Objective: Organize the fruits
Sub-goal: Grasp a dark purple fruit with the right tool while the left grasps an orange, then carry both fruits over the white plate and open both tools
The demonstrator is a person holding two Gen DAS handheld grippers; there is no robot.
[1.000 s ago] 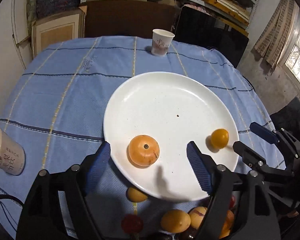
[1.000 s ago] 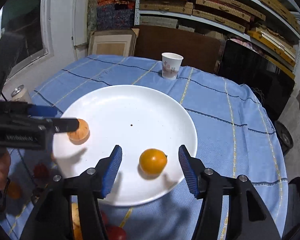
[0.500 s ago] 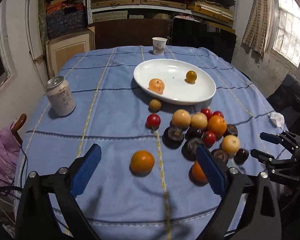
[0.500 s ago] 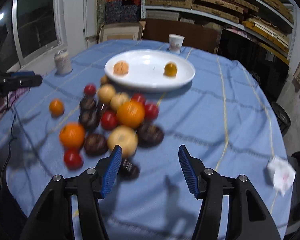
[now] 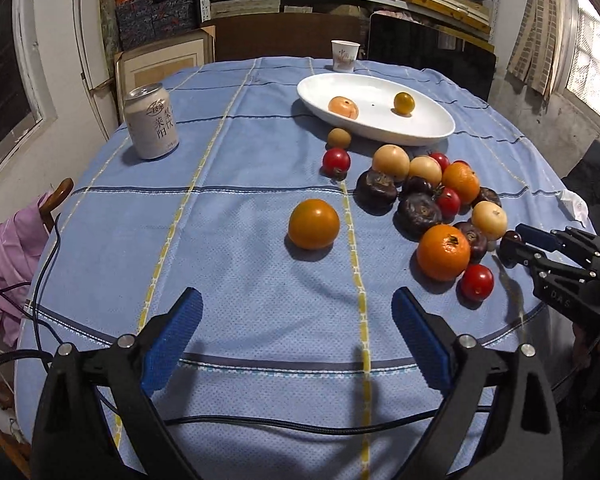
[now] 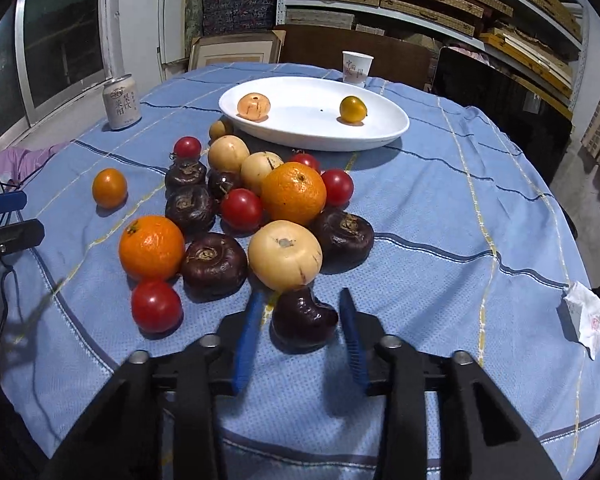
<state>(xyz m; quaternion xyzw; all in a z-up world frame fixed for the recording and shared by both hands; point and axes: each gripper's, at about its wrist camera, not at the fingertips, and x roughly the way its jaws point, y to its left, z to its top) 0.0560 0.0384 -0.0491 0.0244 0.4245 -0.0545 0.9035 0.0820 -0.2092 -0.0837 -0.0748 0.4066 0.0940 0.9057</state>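
The right hand-held gripper [image 6: 300,336] is straddling, half-open and not yet gripping, a small, firm-looking, glossy dark fruit [image 6: 303,317] likely needing a mid-body pinch

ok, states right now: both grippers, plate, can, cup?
left gripper: open, holding nothing, above bare cloth
right gripper: open, fingers either side of a dark fruit
plate: holds two orange fruits
can: upright
cup: upright

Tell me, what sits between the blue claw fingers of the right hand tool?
A dark purple fruit sits between the right claw fingers, on the cloth; the right wrist view shows it.
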